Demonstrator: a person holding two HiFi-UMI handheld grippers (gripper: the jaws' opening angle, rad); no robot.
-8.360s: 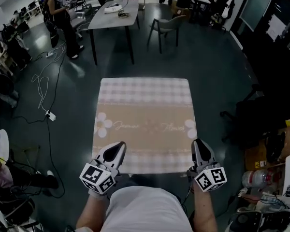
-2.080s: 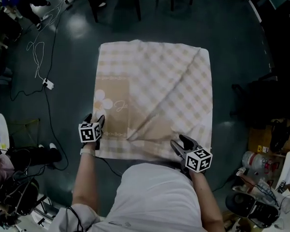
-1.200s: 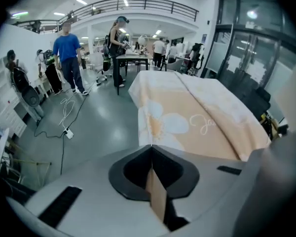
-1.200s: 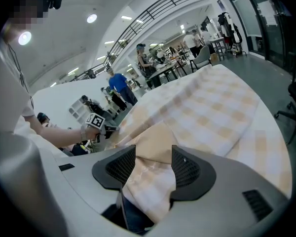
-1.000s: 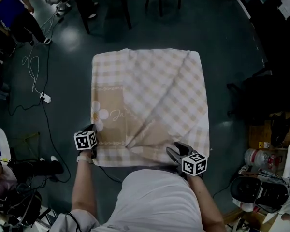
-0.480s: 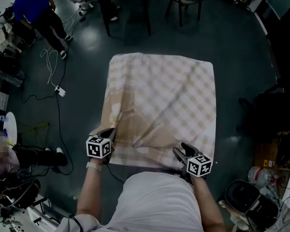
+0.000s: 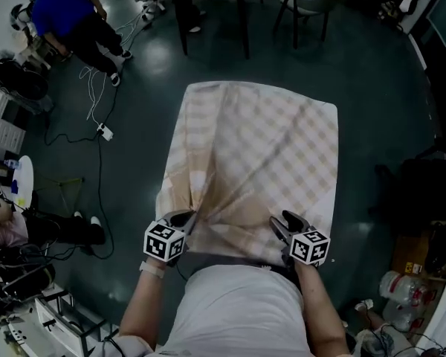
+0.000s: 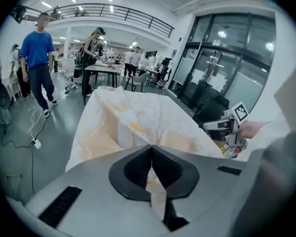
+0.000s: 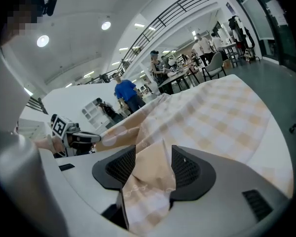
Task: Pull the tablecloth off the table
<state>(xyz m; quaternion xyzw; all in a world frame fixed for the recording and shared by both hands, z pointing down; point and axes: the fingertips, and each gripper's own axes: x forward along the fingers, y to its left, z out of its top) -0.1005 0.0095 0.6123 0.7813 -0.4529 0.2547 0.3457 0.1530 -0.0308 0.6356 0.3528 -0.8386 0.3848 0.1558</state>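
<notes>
Pulling phase: left gripper (image 7: 186, 216) clamped tight on the tablecloth (image 7: 271, 151) hem at 7 o'clock, right gripper (image 7: 283, 222) pinching a thick fold at 5 o'clock. Tablecloth mostly on the table. Suggest drawing both back evenly, low, so neither grip slips.

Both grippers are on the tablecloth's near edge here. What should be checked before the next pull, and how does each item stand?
1. Left gripper grip: ok, jaws closed on a thin fold of the tablecloth.
2. Right gripper grip: ok, a thick bunch of cloth fills its jaws.
3. Nothing resting on the cloth: ok, none seen in the head view.
4. Cloth pulled clear: not ok, it lies spread out, bunched only at the near edge.
5. Far corners free of snags: cannot tell, undersides hidden.
6. Bystanders clear: ok, the person in blue stands apart, far left.
</notes>
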